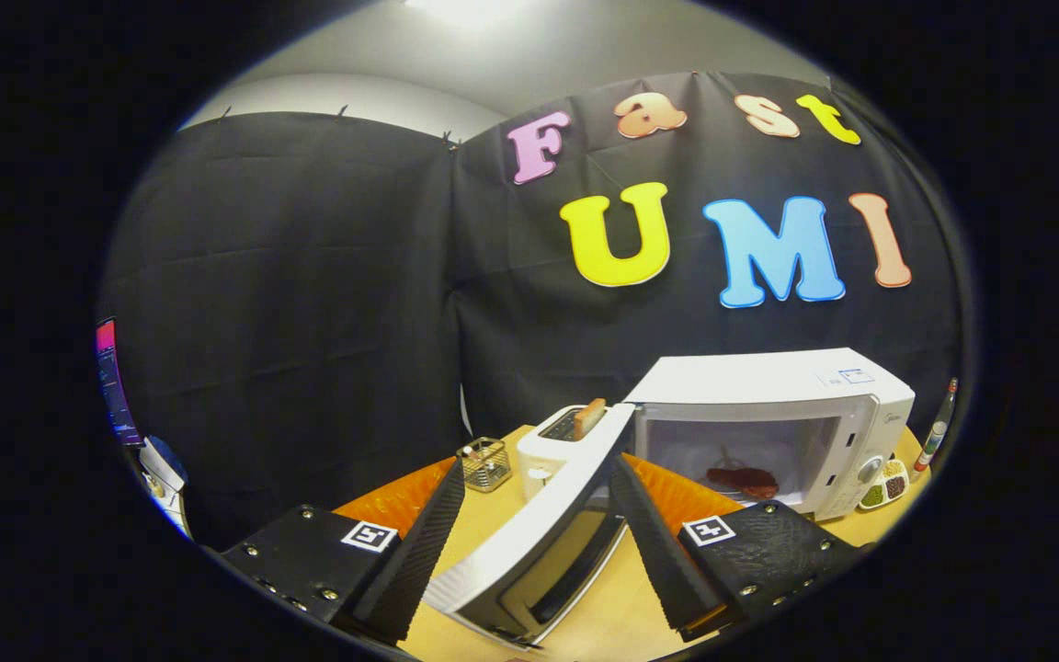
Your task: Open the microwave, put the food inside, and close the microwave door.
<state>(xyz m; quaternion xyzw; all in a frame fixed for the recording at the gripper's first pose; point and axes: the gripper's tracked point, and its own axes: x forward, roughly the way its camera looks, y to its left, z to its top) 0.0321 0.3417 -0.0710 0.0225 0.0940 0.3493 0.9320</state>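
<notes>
**Food is in, door stands open: the closing step is in hand**

The microwave (768, 423) sits right of centre in the frame with its cavity exposed, and the food (743, 480), a reddish-brown piece, lies on the cavity floor. Its door (539, 533) is swung wide open toward the camera, reaching down to the lower middle of the frame. The gripper (537, 483) has its fingers spread wide, one on each side of the door's free edge; the right finger seems to touch or nearly touch the door's inner face, while the left stands clear, so nothing is clamped.

By my judgement only the closing remains. The next move calls for pressing on the door's outer face and swinging it back toward the cavity until it latches, without shoving the whole oven.

The table (603, 607) is pale wood with an orange mat (392, 501) on it. A white toaster (557, 441) with a slice in it stands left of the microwave, a small wire basket (485, 462) beside it. At the right edge are a divided dish (886, 485) and a bottle (939, 425). Black cloth walls the booth; a lit screen (111, 382) shows at the left edge.
</notes>
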